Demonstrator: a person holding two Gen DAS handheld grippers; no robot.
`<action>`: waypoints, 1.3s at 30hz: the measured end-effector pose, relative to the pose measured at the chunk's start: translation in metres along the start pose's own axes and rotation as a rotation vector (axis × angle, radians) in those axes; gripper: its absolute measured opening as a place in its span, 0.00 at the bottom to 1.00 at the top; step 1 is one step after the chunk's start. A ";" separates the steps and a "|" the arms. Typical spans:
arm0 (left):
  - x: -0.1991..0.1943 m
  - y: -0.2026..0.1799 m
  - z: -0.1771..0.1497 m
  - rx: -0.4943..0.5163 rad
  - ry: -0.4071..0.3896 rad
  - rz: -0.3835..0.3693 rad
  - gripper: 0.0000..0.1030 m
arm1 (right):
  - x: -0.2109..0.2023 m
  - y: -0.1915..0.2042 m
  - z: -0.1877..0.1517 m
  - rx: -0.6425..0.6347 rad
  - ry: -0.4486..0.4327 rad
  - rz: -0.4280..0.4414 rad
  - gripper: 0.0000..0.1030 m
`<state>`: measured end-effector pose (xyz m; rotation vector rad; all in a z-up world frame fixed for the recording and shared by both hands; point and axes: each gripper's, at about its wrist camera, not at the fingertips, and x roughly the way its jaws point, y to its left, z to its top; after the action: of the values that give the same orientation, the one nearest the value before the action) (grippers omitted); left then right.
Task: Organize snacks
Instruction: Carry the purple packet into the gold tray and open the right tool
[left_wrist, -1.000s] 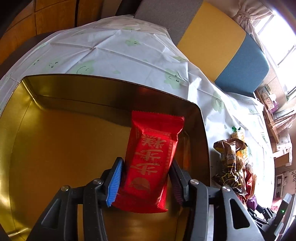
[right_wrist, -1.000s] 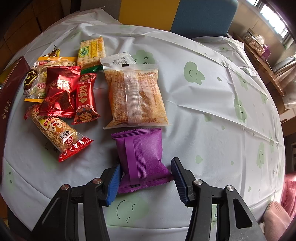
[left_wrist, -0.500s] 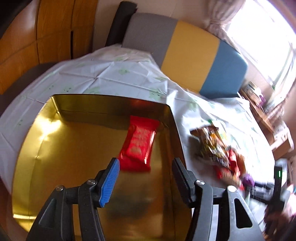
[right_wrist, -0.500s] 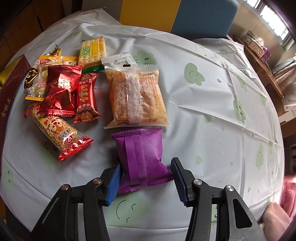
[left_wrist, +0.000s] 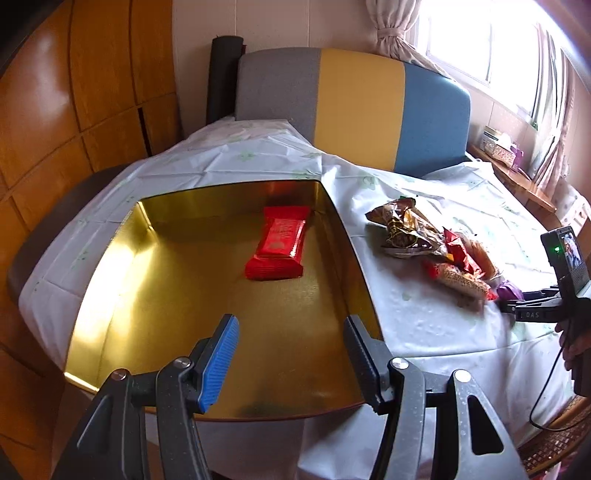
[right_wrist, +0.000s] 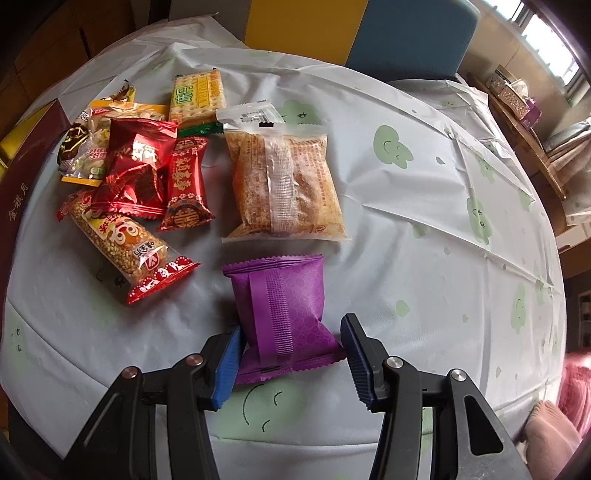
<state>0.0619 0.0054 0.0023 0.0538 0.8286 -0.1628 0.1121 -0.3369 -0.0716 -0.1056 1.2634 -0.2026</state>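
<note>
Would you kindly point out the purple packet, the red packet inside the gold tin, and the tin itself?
purple packet (right_wrist: 280, 306): right wrist view, centre seam.
red packet (left_wrist: 279, 246): left wrist view, middle of its face.
gold tin (left_wrist: 347, 251): left wrist view, right inner wall.

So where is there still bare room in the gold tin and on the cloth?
Gold tin: bare floor left of and in front of the red packet. Tablecloth: open right of the orange bag and purple packet. Crowded left of them, around the red foil packet.

Gold tin, red packet, purple packet, green-smiley white tablecloth
</note>
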 end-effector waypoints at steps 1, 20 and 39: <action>0.000 0.000 -0.002 0.001 -0.003 0.005 0.58 | -0.001 0.002 -0.002 -0.001 0.000 0.000 0.51; 0.001 0.027 -0.006 -0.068 -0.010 0.030 0.58 | -0.059 0.058 -0.051 -0.003 0.003 0.225 0.50; -0.006 0.112 0.007 -0.282 -0.055 0.162 0.58 | -0.151 0.269 0.034 -0.416 -0.188 0.488 0.50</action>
<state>0.0817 0.1159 0.0097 -0.1473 0.7822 0.1058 0.1264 -0.0437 0.0283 -0.1656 1.0927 0.4833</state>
